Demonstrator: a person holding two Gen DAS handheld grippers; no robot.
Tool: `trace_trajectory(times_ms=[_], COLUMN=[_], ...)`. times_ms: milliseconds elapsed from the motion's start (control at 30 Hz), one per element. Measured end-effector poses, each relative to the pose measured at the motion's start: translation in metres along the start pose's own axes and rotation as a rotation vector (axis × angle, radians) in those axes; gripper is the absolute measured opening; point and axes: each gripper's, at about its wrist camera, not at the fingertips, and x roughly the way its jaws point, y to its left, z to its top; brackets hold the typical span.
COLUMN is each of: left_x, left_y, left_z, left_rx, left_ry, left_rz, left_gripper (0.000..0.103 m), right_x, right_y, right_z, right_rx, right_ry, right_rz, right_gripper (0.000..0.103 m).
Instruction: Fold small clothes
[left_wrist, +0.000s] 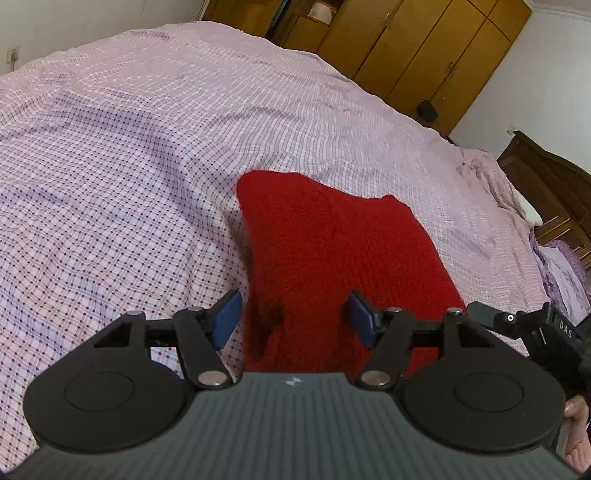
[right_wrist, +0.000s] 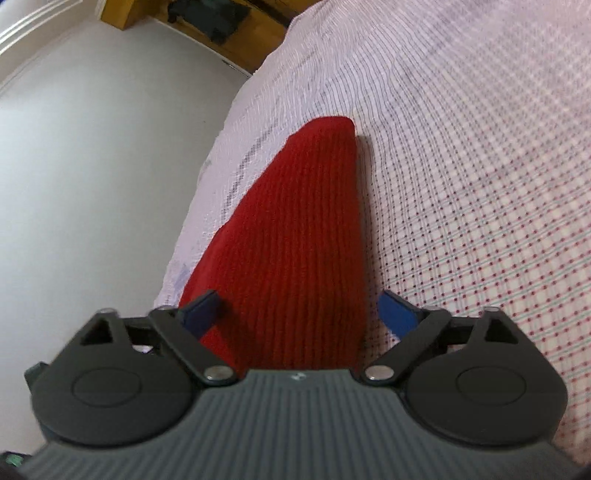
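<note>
A red knitted garment lies folded flat on the pink checked bed sheet. My left gripper hovers over its near edge, jaws open, with the blue pads apart and not pressing on the cloth. In the right wrist view the same red garment runs away from me as a long ribbed strip close to the bed's left edge. My right gripper straddles its near end with the jaws wide open and the knit lying loose between the pads.
A yellow wooden wardrobe stands beyond the bed. A dark wooden headboard and a purple pillow sit at the right. The bed drops off to a pale grey surface. A fingertip shows at the right edge.
</note>
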Motion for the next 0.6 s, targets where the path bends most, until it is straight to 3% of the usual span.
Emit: trace_trajectory(times_ms=[233,600], left_x=[0.005,0.014], left_y=[0.005,0.013], left_z=[0.0,-0.002], left_rx=[-0.021,-0.064], left_ry=[0.004,0.001], left_rz=[-0.007,-0.033], left_gripper=[0.069,0.068], right_x=[0.025,0.06], right_y=[-0.018,-0.001], right_z=[0.003,0.002], right_rx=[0.11,-0.01], right_ry=[0.074,0.103], right_rz=[0.103,0.112], right_gripper=[0.103,0.103])
